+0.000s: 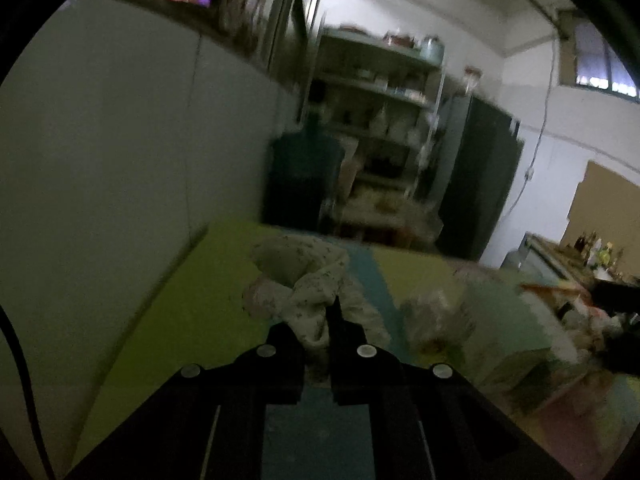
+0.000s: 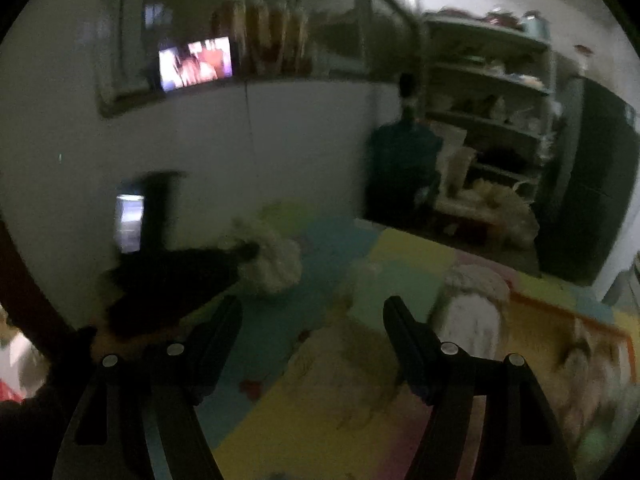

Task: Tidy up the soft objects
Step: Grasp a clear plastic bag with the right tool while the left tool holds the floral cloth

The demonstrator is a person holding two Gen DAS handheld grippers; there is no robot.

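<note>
the foam mat (image 1: 168, 300) of flat green, blue and yellow tiles filled the lower frame, on it at centre lay the crumpled speckled cloth (image 1: 304, 284), pinched by the closed left gripper (image 1: 320, 332), whose thin hold might slip, while the right gripper (image 2: 312, 320) gaped empty.

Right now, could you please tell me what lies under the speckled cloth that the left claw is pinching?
The speckled cloth rests on the coloured foam mat, green and teal around it. The left claw has closed on its near edge. Anything beneath the bundle is covered.
</note>
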